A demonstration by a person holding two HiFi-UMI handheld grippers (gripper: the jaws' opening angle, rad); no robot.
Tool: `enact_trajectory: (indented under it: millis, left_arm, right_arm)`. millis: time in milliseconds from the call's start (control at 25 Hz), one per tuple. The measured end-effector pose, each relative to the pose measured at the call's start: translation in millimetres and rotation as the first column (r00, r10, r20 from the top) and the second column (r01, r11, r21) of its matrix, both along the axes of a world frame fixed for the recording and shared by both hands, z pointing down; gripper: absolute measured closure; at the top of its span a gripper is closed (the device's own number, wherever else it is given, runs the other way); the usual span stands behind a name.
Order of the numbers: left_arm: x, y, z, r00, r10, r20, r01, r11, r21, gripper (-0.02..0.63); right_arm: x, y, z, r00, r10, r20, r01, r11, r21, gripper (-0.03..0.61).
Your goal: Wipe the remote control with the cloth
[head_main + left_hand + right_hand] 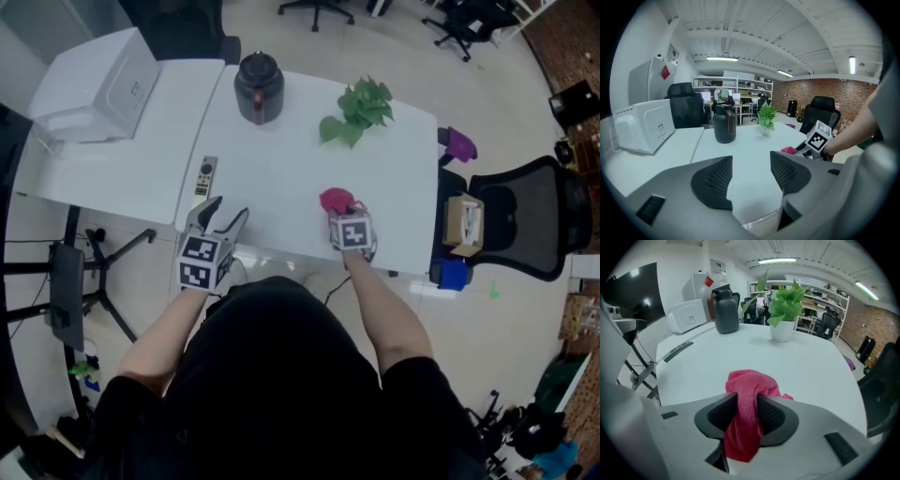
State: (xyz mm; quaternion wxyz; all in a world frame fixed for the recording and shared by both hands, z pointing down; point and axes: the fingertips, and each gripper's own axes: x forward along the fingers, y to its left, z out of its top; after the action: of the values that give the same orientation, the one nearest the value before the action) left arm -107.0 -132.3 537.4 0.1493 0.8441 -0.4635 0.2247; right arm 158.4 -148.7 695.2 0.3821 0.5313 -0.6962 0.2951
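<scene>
The slim grey remote control (205, 176) lies on the white table (291, 155) near its left seam; it also shows at the left of the right gripper view as a remote (677, 350). My left gripper (228, 208) hovers just in front of it at the table's front edge, jaws open and empty (751, 173). A pink cloth (336, 199) sits bunched on the table near the front edge. My right gripper (345, 214) is shut on it, with a fold of the cloth (750, 383) pinched between the pads (747, 411).
A black jug (259, 86) and a potted green plant (359, 111) stand at the back of the table. A white appliance (98, 84) is on the adjoining table at left. A black office chair (525, 216) and a cardboard box (464, 223) are to the right.
</scene>
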Motion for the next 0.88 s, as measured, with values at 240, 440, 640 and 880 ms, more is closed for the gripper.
enact_trajectory:
  millis: [240, 440, 640, 880]
  left_arm:
    - [13.1, -5.5, -15.9, 0.999, 0.039, -0.027, -0.038, 0.998, 0.040, 0.365]
    - [40.2, -9.4, -48.8, 0.989, 0.129, -0.070, -0.122, 0.987, 0.106, 0.376]
    - [74.1, -5.4, -85.5, 0.966, 0.245, -0.081, -0.226, 0.956, 0.188, 0.407]
    - [97.1, 4.1, -110.4, 0.939, 0.342, -0.034, -0.323, 0.913, 0.250, 0.531]
  right_arm:
    - [5.5, -3.7, -60.9, 0.998, 0.011, 0.055, -0.021, 0.981, 0.195, 0.420]
    - [-33.7, 5.1, -174.5, 0.975, -0.119, 0.187, 0.029, 0.905, 0.424, 0.422]
    - [-79.7, 20.7, -245.6, 0.931, -0.257, 0.260, 0.082, 0.840, 0.537, 0.511]
    - [-111.4, 34.2, -284.0, 0.891, -0.354, 0.283, 0.121, 0.788, 0.604, 0.560]
